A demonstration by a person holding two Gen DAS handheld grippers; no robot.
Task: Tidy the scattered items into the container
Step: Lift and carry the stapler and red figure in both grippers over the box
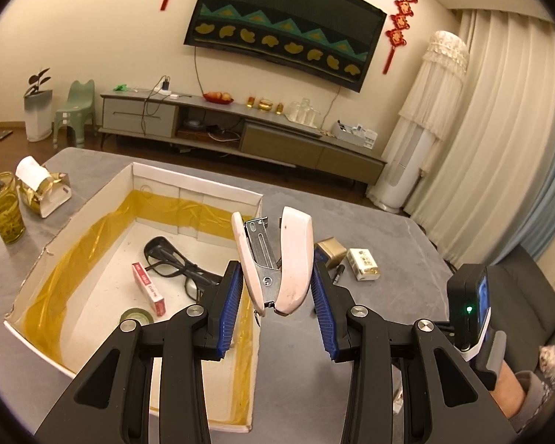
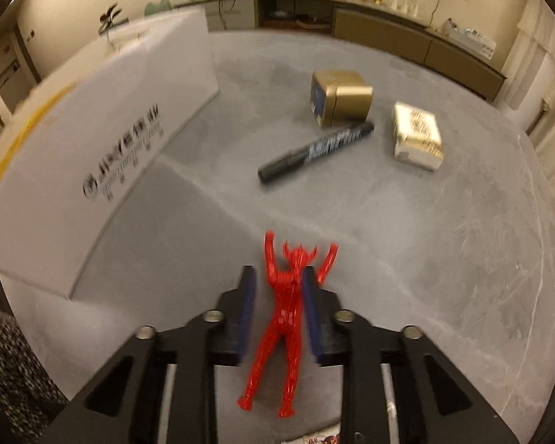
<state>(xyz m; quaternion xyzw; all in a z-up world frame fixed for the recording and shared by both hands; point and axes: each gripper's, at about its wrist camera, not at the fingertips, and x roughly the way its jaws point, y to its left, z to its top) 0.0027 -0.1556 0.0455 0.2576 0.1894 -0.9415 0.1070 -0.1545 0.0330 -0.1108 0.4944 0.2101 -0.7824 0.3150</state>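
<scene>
My left gripper [image 1: 275, 264] is shut on a pink-white stapler [image 1: 292, 255], which hangs open in a V above the right wall of the white cardboard box [image 1: 196, 185]. Inside the box lie black glasses [image 1: 174, 262], a small red packet [image 1: 148, 288] and a tape roll [image 1: 137, 316]. My right gripper [image 2: 278, 271] stands open low over the grey table, straddling a red toy figure [image 2: 288, 296] that lies there; its right pad touches the figure and a gap shows on the left. The box's outer wall [image 2: 111, 129] rises to the left.
A gold tin [image 2: 342, 98], a black marker [image 2: 314, 151] and a white pack [image 2: 418, 135] lie on the table [image 2: 444, 259] beyond the figure. A glass jar [image 1: 3, 207] and a tissue box [image 1: 42, 188] stand left of the box. A sleeve [image 1: 529, 392] shows at the right.
</scene>
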